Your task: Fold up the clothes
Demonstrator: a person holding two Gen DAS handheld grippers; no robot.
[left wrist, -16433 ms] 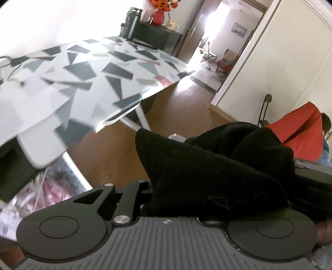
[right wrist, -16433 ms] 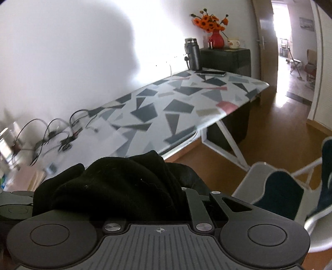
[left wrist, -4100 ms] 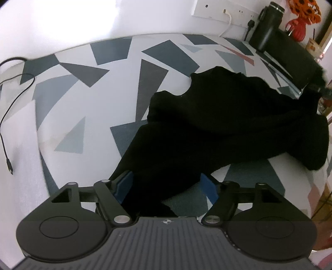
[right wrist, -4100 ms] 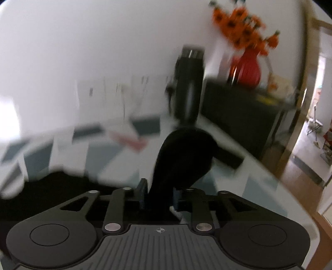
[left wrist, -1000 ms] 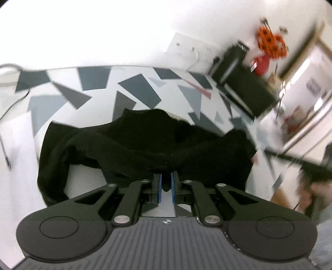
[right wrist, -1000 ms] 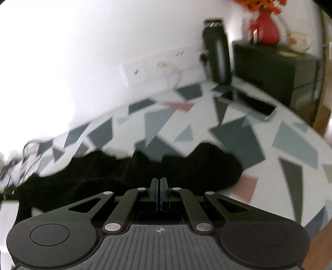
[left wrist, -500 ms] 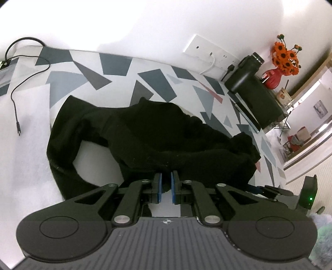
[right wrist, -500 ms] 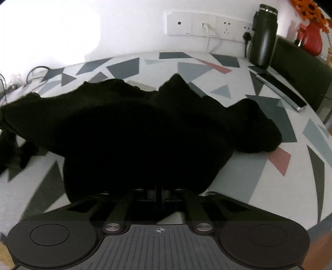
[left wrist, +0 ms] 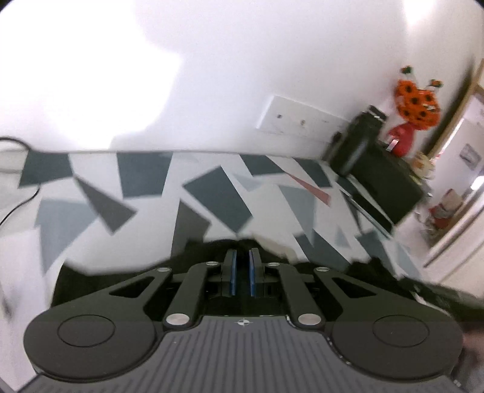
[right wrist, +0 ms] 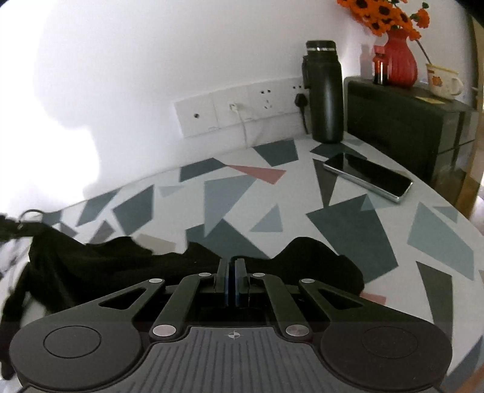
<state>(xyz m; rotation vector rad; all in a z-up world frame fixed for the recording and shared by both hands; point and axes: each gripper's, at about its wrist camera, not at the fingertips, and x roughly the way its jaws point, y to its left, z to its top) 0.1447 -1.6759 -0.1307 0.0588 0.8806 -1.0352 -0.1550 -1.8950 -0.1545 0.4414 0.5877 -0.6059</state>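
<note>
While the black garment lies crumpled along the near edge of the patterned counter, the right gripper has its jaws pressed together, empty. The left gripper shows a narrow gap, nothing between. Only the right view shows a phone, mug and red vase holding orange flowers.

A phone lies near a black flask; a red vase, possibly holding 1 bouquet, tops the cabinet.
</note>
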